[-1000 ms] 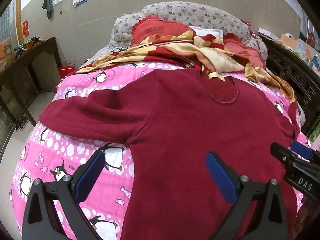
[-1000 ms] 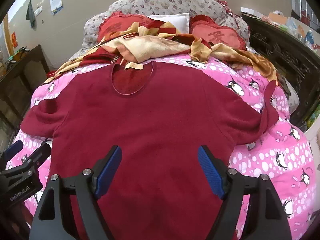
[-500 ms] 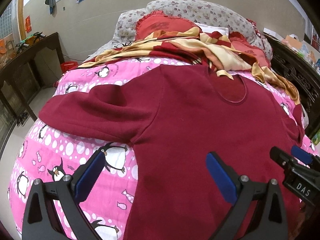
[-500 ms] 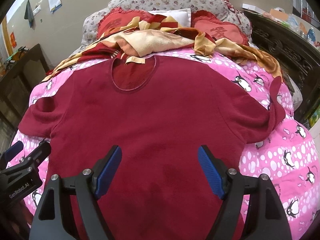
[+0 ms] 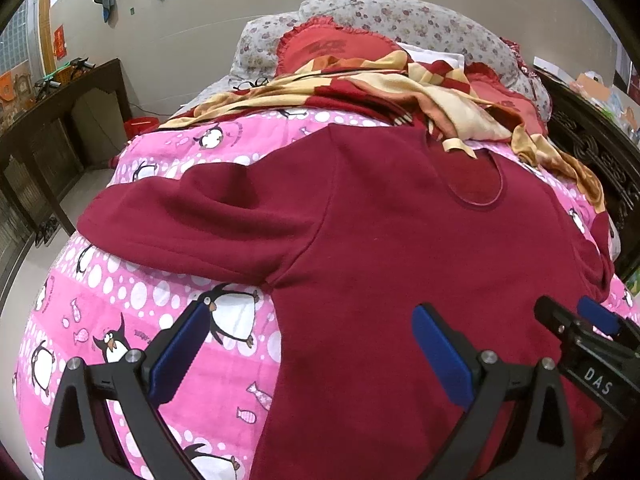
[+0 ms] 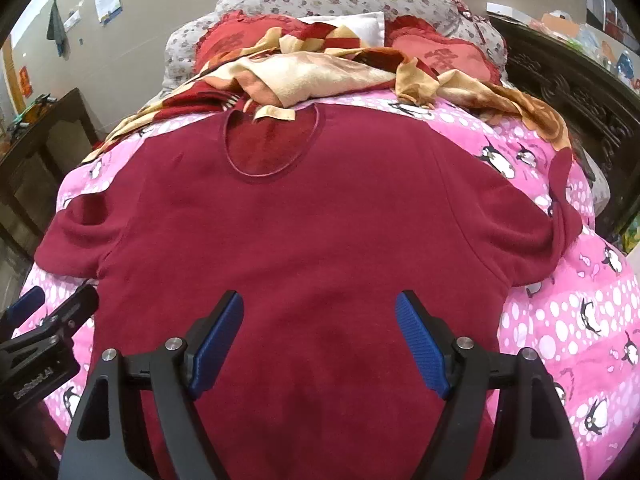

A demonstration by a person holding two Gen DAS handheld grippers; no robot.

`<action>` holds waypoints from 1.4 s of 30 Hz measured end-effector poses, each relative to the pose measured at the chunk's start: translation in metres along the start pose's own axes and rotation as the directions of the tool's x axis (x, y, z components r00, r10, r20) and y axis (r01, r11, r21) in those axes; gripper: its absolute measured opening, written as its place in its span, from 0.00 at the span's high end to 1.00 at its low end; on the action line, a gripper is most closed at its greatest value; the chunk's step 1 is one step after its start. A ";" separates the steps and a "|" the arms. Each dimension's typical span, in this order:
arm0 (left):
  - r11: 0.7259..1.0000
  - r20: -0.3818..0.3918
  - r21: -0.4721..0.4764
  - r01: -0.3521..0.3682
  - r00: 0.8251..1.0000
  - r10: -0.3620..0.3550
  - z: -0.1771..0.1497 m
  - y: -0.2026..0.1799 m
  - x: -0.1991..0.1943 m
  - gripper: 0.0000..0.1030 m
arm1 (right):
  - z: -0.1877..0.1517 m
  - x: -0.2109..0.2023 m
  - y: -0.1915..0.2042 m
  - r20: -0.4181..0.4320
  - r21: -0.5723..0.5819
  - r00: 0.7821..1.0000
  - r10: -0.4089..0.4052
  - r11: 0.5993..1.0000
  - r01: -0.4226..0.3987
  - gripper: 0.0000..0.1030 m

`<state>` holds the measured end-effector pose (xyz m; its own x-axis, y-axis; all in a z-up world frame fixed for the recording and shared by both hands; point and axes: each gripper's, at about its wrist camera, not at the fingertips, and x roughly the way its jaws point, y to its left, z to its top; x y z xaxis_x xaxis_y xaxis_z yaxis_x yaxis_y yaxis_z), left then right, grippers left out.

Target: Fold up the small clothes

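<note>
My left gripper is spread wide and empty above the shirt's side seam; my right gripper gapes too, holding nothing, over the lower front. The fleecy maroon shirt lies flat, face up, on the plush pink penguin quilt, sleeves out, round neckline toward the rumpled tan-and-red blanket and frilled pillows.

Bed's pink penguin quilt carries a flat maroon sweater (sleeves spread).
</note>
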<state>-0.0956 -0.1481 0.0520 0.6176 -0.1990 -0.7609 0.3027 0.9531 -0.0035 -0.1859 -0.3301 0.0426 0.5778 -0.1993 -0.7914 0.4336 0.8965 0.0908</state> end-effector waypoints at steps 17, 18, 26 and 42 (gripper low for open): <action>1.000 -0.001 -0.019 0.009 1.000 -0.010 0.004 0.004 -0.003 0.01 | 0.000 0.001 0.003 -0.037 -0.023 0.999 -0.002 1.000 0.001 0.09; 1.000 -0.002 -0.023 0.009 1.000 -0.009 0.004 0.005 -0.003 0.01 | 0.000 0.002 0.003 -0.038 -0.024 0.999 0.000 1.000 -0.001 0.09; 0.999 -0.009 -0.049 0.009 1.000 -0.010 0.005 0.015 -0.002 0.01 | 0.002 0.003 0.006 -0.025 -0.022 1.000 0.010 1.000 -0.010 0.09; 0.992 -0.022 -0.112 -0.050 0.999 0.048 0.006 0.053 0.004 0.01 | 0.000 0.012 0.015 -0.040 -0.037 0.999 0.012 0.999 -0.013 0.09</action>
<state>-0.0725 -0.0994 0.0528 0.6155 -0.1483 -0.7740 0.1884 0.9813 -0.0381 -0.1730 -0.3188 0.0345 0.5546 -0.1729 -0.8140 0.4000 0.9131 0.0785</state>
